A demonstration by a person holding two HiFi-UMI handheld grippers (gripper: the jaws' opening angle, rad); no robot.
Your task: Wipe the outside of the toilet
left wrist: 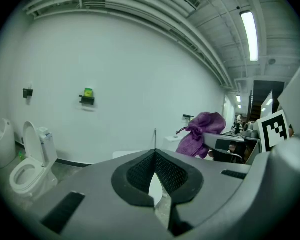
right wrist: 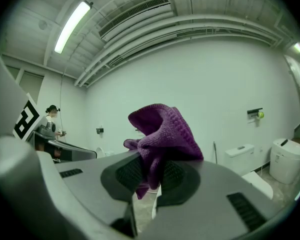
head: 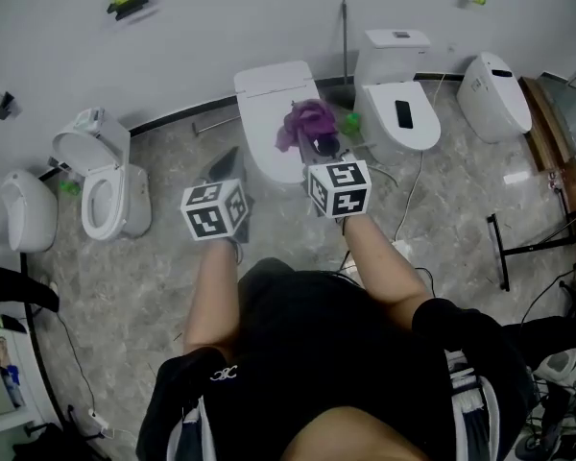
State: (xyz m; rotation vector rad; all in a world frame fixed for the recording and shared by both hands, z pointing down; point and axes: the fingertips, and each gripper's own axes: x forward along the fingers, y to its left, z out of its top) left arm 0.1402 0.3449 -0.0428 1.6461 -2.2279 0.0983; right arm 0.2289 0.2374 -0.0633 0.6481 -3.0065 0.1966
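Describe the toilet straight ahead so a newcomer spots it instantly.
Along the white wall stands a row of toilets. It is the middle one, nearest the purple cloth in the right gripper; its lid is shut and bare, unlike its neighbours'.

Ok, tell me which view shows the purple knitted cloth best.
The right gripper view: the purple knitted cloth fills the centre, pinched in the right tool. The left gripper view shows the cloth smaller and side-on; the head view shows it small, from above.
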